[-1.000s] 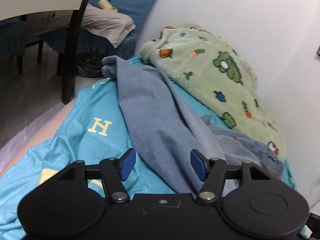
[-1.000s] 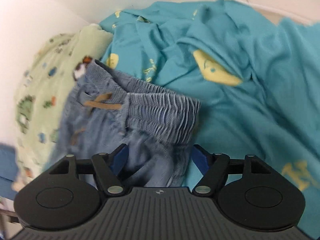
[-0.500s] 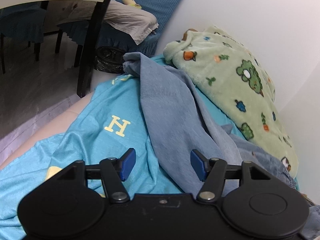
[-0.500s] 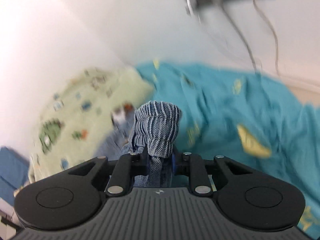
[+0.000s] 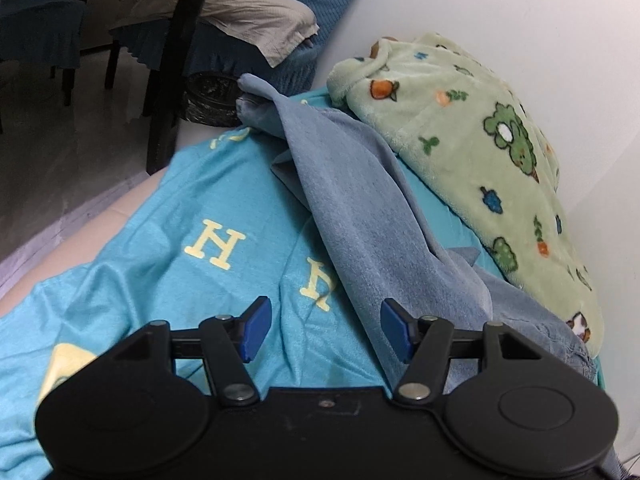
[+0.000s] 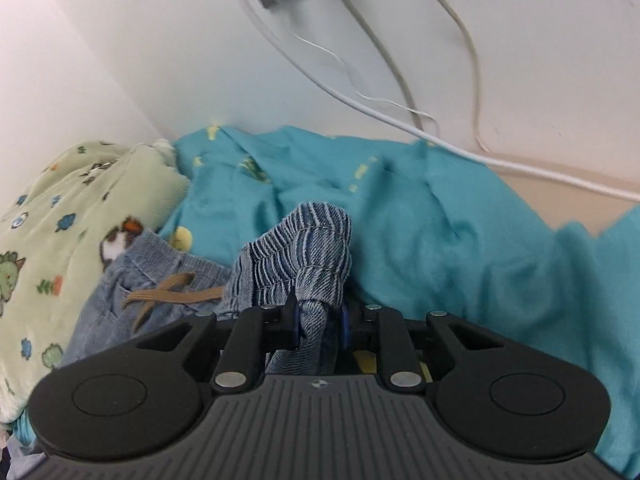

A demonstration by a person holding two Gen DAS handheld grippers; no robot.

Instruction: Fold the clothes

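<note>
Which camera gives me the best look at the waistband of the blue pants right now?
The right wrist view. There the ribbed elastic waistband bunches up between the shut fingers of the right gripper, with the tan drawstring beside it. The left wrist view shows only a long pant leg draped over the teal sheet; its waistband is out of sight.

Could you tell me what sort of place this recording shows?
Probably a home bedroom or living area: a teal sheet covers a soft bed-like surface, a green fleece blanket lies by the wall, and covered chairs stand beyond.
</note>
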